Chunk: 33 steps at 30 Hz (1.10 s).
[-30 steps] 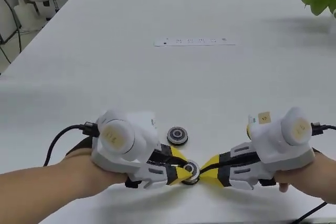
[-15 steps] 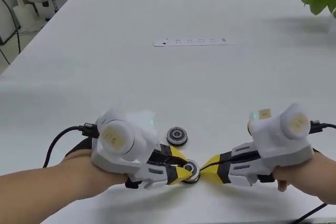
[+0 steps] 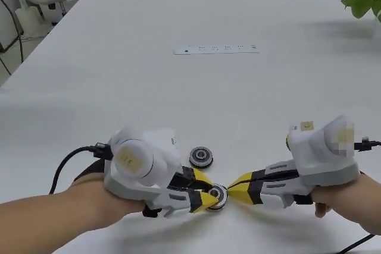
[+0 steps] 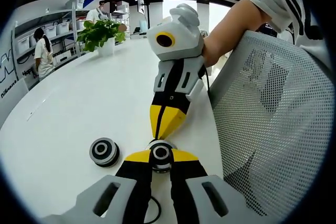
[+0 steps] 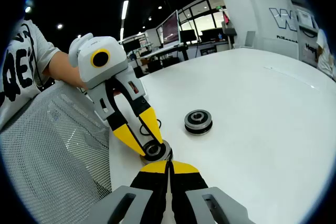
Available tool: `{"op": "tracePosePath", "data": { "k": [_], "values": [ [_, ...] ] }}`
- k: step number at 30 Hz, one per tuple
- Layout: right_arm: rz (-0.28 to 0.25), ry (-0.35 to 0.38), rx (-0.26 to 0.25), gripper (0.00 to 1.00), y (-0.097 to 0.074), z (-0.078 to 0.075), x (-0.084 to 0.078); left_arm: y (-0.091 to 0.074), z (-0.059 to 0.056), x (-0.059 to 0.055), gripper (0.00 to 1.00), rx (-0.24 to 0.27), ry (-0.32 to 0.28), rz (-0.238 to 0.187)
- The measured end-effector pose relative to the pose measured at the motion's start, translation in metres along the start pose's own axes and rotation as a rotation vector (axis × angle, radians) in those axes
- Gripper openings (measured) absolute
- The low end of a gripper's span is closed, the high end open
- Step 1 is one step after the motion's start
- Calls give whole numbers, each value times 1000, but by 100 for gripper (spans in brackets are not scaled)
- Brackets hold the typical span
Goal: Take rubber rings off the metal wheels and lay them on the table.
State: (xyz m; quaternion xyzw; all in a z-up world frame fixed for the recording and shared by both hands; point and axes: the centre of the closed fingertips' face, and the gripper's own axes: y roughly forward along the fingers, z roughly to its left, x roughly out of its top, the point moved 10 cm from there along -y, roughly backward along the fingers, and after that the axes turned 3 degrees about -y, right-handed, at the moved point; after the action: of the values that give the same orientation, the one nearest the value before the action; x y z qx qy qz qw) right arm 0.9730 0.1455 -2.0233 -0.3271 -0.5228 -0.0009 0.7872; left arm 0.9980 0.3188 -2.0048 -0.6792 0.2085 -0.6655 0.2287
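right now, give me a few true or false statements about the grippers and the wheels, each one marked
1. The left gripper clamps a metal wheel between its jaws. True.
2. The right gripper has its jaws wide open. False: they are closed together, with the tips at the rim of the clamped wheel.
3. A second wheel lies free on the table, with no gripper on it. True.
4. The power strip lies between the two wheels. False: the power strip lies well beyond both, farther up the table.
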Motion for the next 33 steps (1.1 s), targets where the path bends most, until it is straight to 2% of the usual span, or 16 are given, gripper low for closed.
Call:
{"op": "tracePosePath", "data": {
  "k": [11,14,33],
  "values": [
    [-34,47,21,0,-1,3,4,0,0,0,7,2,0,2],
    [-40,85,28,0,-1,1,4,1,0,1,7,3,0,4],
    [-53,98,59,0,1,8,6,1,0,1,7,2,2,12]
  ]
}}
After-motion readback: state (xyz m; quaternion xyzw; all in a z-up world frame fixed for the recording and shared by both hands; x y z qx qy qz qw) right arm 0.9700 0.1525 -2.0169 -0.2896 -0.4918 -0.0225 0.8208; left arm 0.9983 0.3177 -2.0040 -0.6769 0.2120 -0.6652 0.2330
